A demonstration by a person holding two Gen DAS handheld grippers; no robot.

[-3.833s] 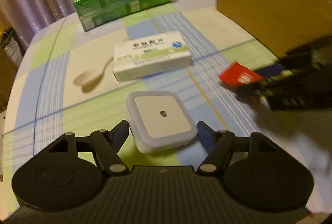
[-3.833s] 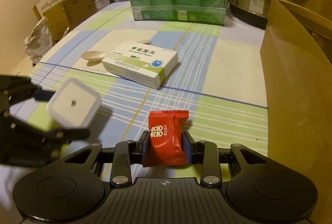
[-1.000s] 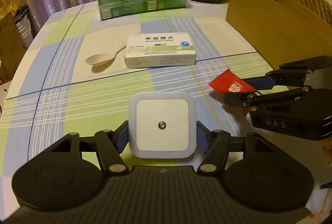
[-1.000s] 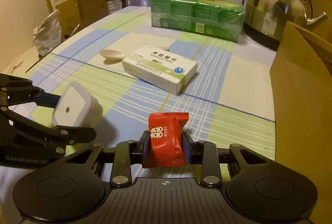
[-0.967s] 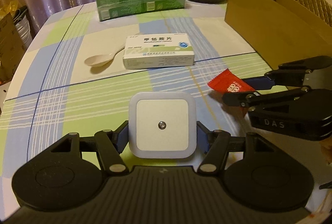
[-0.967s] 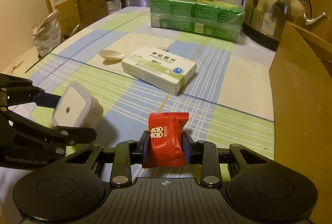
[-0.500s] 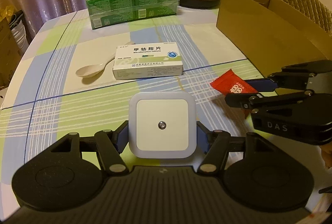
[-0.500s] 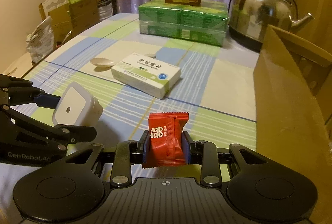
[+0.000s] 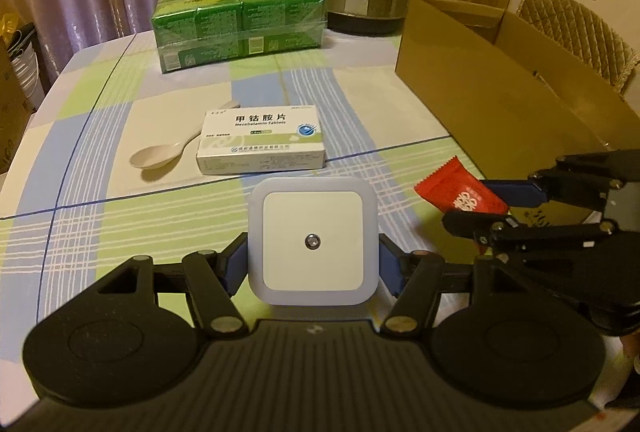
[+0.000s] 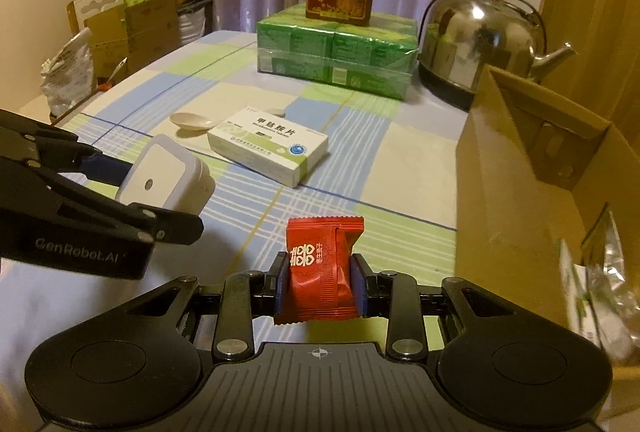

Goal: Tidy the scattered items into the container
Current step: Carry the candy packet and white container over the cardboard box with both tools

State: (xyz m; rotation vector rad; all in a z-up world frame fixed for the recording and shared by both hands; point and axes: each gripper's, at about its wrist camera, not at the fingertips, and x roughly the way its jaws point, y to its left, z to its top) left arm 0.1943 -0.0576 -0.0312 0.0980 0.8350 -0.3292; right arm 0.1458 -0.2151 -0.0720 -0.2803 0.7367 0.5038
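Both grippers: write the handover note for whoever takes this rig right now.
Left gripper: jaws shut on the white square night light, held above the table.
Right gripper: jaws shut on the red candy packet, also in the air, next to the cardboard box.
Still on the checked tablecloth: the white medicine box and the cream spoon lying at its left side.
Done: both held items are picked up; some packets already show inside the box.
Left: drop both into the box, then fetch the medicine box and the spoon.
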